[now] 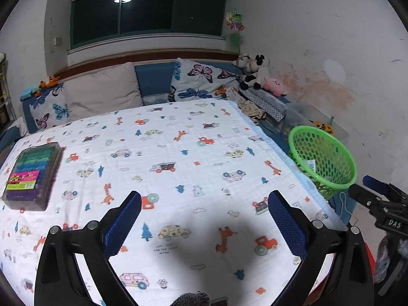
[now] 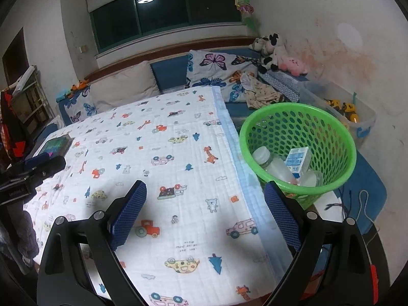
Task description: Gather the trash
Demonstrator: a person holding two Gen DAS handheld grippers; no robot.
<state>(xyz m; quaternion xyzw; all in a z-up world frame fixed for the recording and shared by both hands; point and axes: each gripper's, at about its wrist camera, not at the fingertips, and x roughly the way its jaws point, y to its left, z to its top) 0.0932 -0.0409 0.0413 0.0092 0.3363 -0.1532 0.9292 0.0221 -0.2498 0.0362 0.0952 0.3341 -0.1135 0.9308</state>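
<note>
A green mesh basket (image 2: 298, 150) stands at the bed's right edge; it also shows in the left wrist view (image 1: 322, 159). Inside lie clear plastic bottles (image 2: 275, 165) and a small blue-and-white carton (image 2: 297, 162). My right gripper (image 2: 205, 196) is open and empty, hovering over the patterned blanket (image 2: 158, 158) just left of the basket. My left gripper (image 1: 204, 204) is open and empty over the blanket's near middle (image 1: 178, 153). The right gripper shows at the right edge of the left wrist view (image 1: 377, 193).
A box of coloured items (image 1: 32, 173) lies on the blanket's left side. Pillows (image 1: 102, 91), plush toys (image 1: 255, 71) and a clear toy bin (image 2: 341, 109) line the headboard and right wall. A cord (image 2: 362, 204) lies on the floor by the basket.
</note>
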